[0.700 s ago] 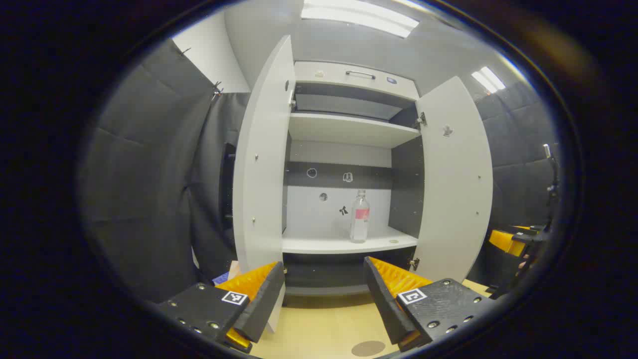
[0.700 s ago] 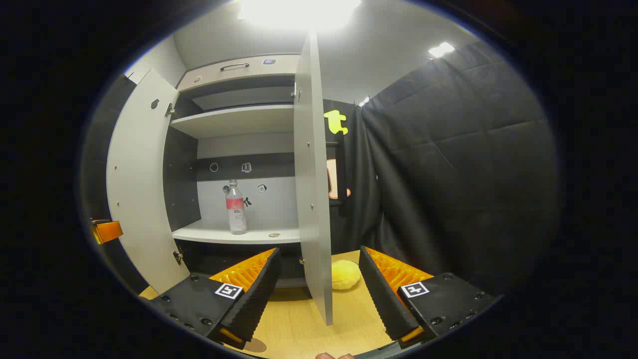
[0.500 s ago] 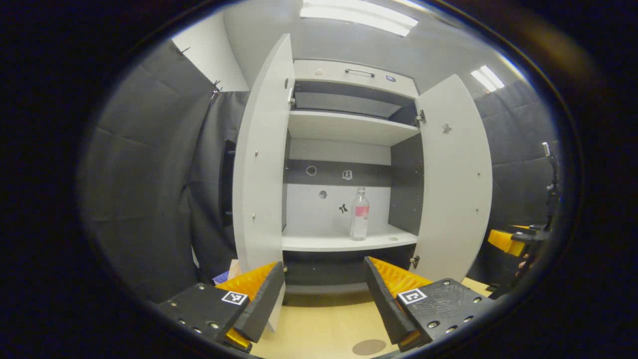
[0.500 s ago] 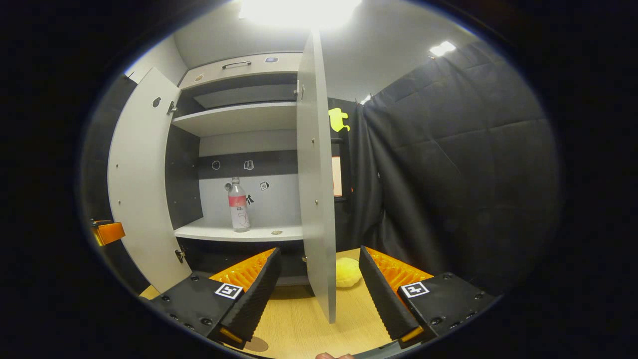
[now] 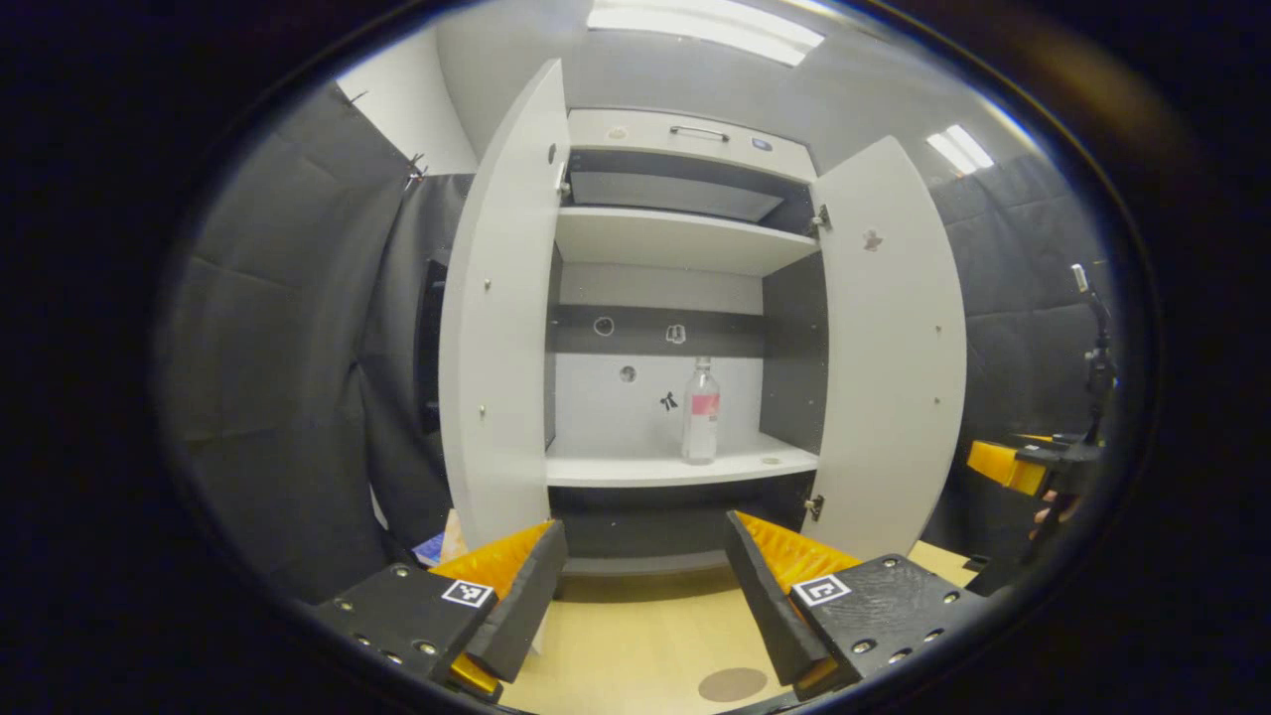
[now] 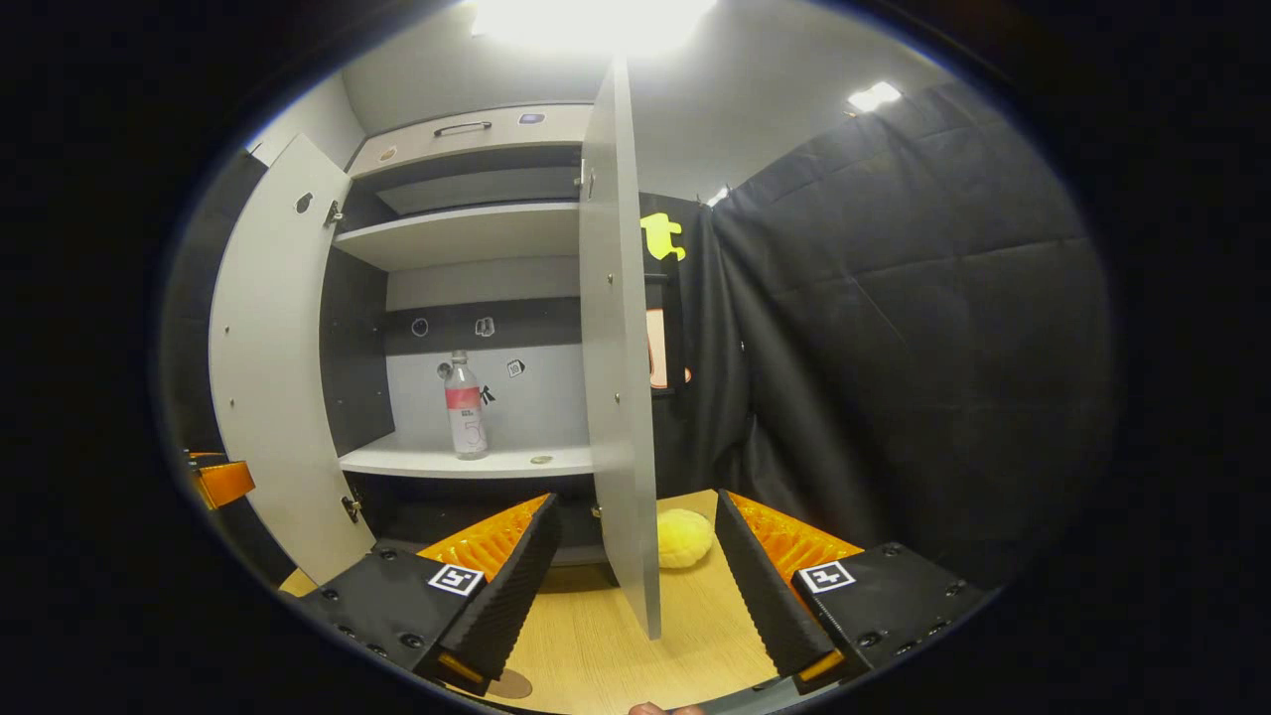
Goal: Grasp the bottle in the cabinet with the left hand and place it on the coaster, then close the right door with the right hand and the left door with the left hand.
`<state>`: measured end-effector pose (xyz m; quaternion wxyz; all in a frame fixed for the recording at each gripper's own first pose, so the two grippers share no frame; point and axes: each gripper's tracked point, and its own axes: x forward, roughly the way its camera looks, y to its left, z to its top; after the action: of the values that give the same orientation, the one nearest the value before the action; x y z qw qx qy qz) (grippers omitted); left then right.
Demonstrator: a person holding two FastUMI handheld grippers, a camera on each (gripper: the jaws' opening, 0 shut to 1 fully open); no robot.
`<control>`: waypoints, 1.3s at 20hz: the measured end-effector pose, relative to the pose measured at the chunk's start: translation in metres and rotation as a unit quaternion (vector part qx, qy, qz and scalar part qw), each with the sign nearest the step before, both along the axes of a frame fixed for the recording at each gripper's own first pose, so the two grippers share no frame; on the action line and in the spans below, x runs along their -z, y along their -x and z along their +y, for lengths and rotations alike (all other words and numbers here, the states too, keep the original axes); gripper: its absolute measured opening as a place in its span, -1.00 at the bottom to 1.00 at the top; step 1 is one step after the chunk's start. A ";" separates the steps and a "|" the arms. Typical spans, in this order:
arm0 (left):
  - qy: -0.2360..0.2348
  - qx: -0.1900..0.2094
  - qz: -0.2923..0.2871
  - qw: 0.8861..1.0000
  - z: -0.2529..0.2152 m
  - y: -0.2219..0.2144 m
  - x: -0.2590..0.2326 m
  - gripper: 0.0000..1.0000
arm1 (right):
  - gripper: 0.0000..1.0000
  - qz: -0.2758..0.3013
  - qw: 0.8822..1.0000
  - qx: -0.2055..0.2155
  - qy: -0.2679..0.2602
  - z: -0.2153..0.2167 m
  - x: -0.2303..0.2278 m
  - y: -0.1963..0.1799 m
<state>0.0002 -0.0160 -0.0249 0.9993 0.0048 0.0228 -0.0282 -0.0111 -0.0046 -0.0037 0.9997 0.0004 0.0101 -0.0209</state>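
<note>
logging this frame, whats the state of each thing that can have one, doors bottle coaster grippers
left door: open
right door: open
bottle: upright on the cabinet shelf, capped, not held
coaster: bare, on the table
left gripper: open, holding nothing
right gripper: open, holding nothing

The open cabinet (image 5: 685, 298) is faced from a little way back in the left gripper view. It is seen from further right in the right gripper view, where the bottle (image 6: 465, 405) shelf is shared.
</note>
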 end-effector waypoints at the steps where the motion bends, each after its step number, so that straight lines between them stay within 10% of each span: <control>1: 0.000 0.004 0.001 1.000 -0.003 -0.001 0.001 0.97 | 0.98 0.001 1.000 0.005 0.002 -0.002 -0.001 0.002; 11: 0.001 0.044 -0.017 0.999 -0.030 -0.040 -0.011 0.86 | 0.90 -0.002 0.996 0.092 0.006 -0.056 -0.027 0.011; 26: -0.017 0.083 -0.034 0.996 -0.084 -0.212 -0.048 0.80 | 0.98 -0.001 0.985 0.171 -0.006 -0.123 -0.017 -0.044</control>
<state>0.2125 -0.0997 0.0236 0.9935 0.0247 -0.0113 -0.1110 0.0329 -0.1273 0.0132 0.9814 0.0082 0.0086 -0.1916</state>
